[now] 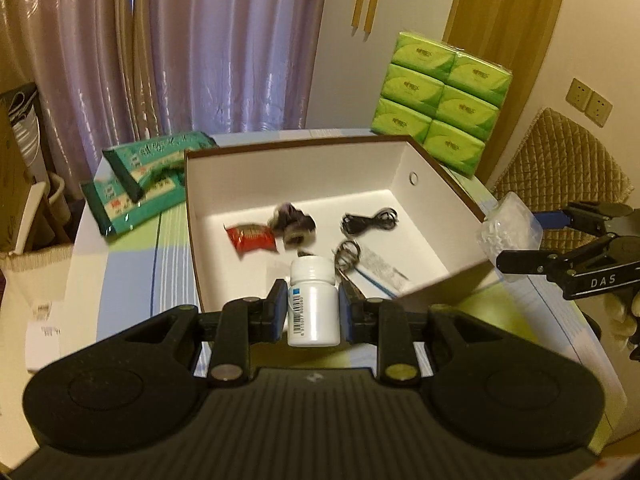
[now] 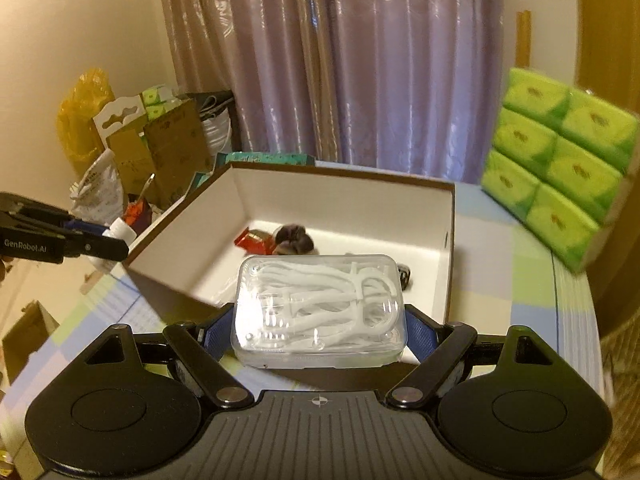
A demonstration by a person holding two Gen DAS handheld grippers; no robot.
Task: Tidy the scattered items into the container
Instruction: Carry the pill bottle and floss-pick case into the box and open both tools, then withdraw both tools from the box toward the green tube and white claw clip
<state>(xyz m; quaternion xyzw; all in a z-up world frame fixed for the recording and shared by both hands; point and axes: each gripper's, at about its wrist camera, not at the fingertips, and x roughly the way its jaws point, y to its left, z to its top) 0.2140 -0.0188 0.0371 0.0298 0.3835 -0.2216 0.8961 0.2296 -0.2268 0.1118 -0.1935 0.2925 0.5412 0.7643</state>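
bottle [image 1: 313, 304] in left gripper [image 1: 313, 310], base hidden, floss case [image 2: 320, 312] in right gripper [image 2: 320, 330]

Shiny mauve curtains [image 1: 208, 48] hang behind a checked-cloth table [image 1: 132, 280], beside cream walls [image 1: 404, 0].

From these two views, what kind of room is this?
Probably a lived-in home room, maybe a bedroom or living room: floor-length curtains behind the table, a pack of green tissue packs, and a wooden cupboard door.

Left claw [image 1: 313, 309] grips white bottle [image 1: 313, 304] at box [image 1: 440, 184] near edge.
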